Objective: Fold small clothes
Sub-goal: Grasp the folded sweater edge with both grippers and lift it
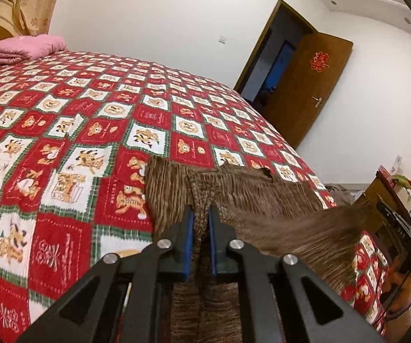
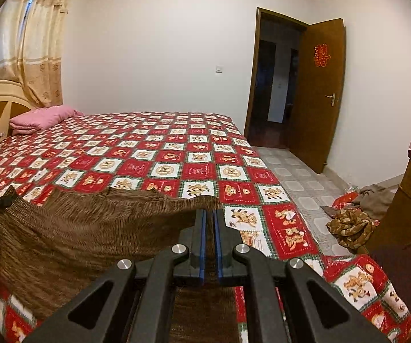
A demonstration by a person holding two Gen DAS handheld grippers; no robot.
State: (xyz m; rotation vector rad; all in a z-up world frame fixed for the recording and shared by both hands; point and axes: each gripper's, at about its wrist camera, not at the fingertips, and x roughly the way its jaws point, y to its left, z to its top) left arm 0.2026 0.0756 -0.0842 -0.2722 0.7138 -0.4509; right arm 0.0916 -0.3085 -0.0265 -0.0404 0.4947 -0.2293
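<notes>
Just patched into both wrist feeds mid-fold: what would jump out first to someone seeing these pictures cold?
The red and white cartoon-bear bedspread fills most of both views. At its near edge a brown knitted garment is stretched between the left gripper and the right gripper, each shut on an edge of it. Beyond, a folded pink blanket lies by the headboard and a brown door stands open on the right.

The brown knitted garment (image 1: 262, 197) is running out of view under the left gripper (image 1: 201, 214), its lower part hidden. The bedspread's (image 2: 177, 154) near edge is being cut off. Small items on the dresser (image 1: 399, 200) are staying too blurred to identify.
</notes>
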